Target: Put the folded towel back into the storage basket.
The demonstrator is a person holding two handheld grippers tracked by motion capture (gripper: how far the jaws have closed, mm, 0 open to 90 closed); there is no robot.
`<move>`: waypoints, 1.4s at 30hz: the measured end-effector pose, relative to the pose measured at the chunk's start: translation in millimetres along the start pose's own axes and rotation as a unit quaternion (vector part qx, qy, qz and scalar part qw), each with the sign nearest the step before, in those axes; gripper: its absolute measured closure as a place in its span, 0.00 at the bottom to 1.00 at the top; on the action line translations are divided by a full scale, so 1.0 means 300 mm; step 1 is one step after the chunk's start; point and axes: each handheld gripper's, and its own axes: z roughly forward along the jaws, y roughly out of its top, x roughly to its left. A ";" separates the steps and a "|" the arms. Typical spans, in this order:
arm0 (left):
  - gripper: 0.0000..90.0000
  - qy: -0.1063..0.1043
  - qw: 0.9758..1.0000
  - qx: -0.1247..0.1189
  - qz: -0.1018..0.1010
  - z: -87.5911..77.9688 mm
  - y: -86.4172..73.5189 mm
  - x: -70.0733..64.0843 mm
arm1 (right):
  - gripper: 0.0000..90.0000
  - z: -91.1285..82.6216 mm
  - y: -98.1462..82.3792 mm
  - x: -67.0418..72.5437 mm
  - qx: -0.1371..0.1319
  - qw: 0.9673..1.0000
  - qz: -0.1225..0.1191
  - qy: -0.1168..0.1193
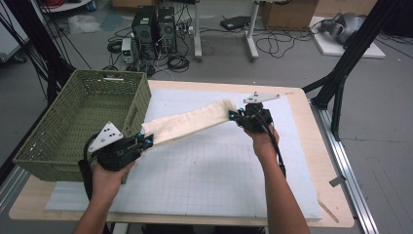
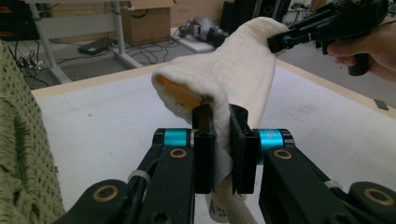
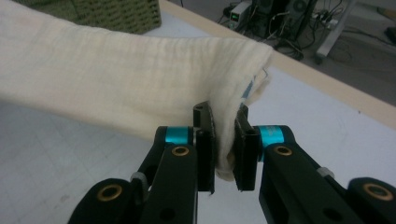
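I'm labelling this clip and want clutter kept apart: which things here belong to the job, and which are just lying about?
In the job:
- cloth, stretched above the mat
- left gripper, shut on one end
- right gripper, shut on the other end
- basket, likely, beside the left gripper

Lying about:
- computers on the floor
- cables
- boxes

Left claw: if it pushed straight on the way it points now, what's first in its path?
The cream cloth it already clamps; farther along that line, the right claw holding the other end. Depth is unclear, so this is a rough call.
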 end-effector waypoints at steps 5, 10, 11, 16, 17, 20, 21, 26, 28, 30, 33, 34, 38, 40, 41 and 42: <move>0.91 0.002 1.000 -0.006 0.003 -0.026 0.011 0.009 | 0.91 0.030 0.048 0.014 0.002 1.000 -0.011 0.000; 0.91 0.005 1.000 -0.013 0.003 -0.041 0.019 0.016 | 0.91 0.053 0.081 0.026 0.007 1.000 -0.020 0.001; 0.91 0.006 1.000 -0.013 0.003 -0.042 0.020 0.018 | 0.91 0.055 0.086 0.026 0.007 1.000 -0.023 0.000; 0.91 0.008 1.000 -0.015 0.001 -0.047 0.024 0.021 | 0.91 0.062 0.104 0.023 0.000 1.000 -0.021 0.001; 0.91 0.009 1.000 -0.016 0.003 -0.048 0.026 0.020 | 0.91 0.066 0.106 0.024 0.001 1.000 -0.022 0.003; 0.91 0.013 1.000 -0.019 0.003 -0.055 0.031 0.022 | 0.91 0.079 0.119 0.025 -0.001 1.000 -0.025 0.003; 0.91 0.015 1.000 -0.020 0.003 -0.058 0.034 0.023 | 0.91 0.083 0.123 0.026 -0.001 1.000 -0.025 0.004; 0.91 0.026 0.999 -0.027 0.001 -0.080 0.035 0.038 | 0.91 0.111 0.163 0.037 -0.005 0.999 -0.032 0.010; 0.91 0.030 0.999 -0.030 0.003 -0.090 0.036 0.041 | 0.91 0.124 0.175 0.044 -0.005 0.999 -0.037 0.010; 0.91 0.037 0.999 -0.031 0.007 -0.098 0.040 0.042 | 0.91 0.146 0.189 0.050 -0.001 0.999 -0.040 0.013; 0.91 0.046 0.998 -0.035 0.013 -0.113 0.044 0.052 | 0.91 0.171 0.207 0.060 -0.005 0.999 -0.040 0.014; 0.91 0.046 0.998 -0.036 0.011 -0.119 0.044 0.059 | 0.91 0.180 0.220 0.064 -0.006 0.999 -0.043 0.017; 0.91 0.048 0.998 -0.040 0.007 -0.141 0.042 0.078 | 0.91 0.210 0.268 0.084 -0.009 0.998 -0.052 0.017; 0.91 0.052 0.998 -0.041 0.005 -0.152 0.040 0.087 | 0.91 0.229 0.293 0.099 -0.008 0.998 -0.061 0.017; 0.91 0.053 0.998 -0.043 0.003 -0.156 0.040 0.091 | 0.91 0.237 0.303 0.102 -0.009 0.998 -0.062 0.018; 0.91 0.054 0.998 -0.044 0.001 -0.162 0.040 0.097 | 0.91 0.243 0.309 0.105 -0.010 0.998 -0.063 0.019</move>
